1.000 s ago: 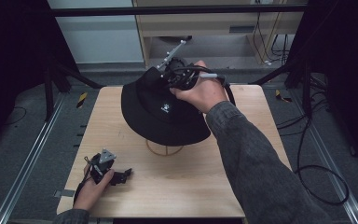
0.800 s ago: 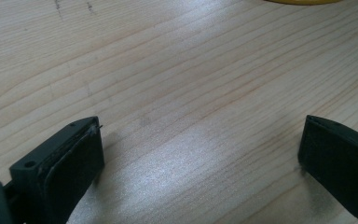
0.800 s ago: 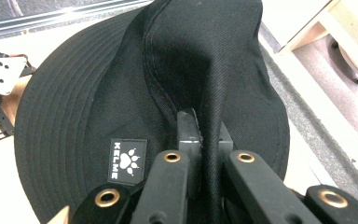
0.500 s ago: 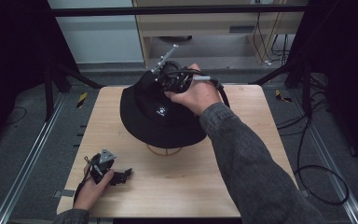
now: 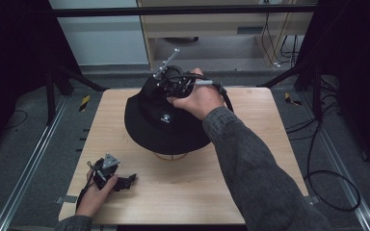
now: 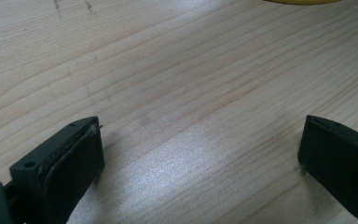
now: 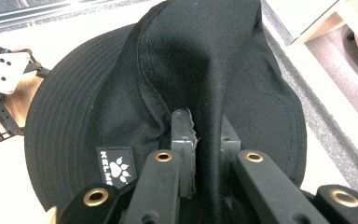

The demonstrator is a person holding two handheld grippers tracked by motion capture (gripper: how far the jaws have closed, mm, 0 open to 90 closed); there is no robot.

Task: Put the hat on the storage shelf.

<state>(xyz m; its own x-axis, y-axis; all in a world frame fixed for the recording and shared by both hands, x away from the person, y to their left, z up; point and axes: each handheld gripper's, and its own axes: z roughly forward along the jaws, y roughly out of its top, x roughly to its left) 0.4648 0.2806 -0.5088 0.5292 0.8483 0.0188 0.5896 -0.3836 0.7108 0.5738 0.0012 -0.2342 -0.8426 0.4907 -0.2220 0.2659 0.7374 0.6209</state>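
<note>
Hat, a black bucket style with a paw-print label, sits over a stand at the middle of the worktop, its crown pinched into a ridge by the right hand-held gripper, whose jaws have just been easing apart yet have the fold of cloth between them. That pinch likely serves to lift or settle it. The left hand-held gripper rests wide open (nothing between its jaws) near the front-left corner, well apart from the hat.
</note>
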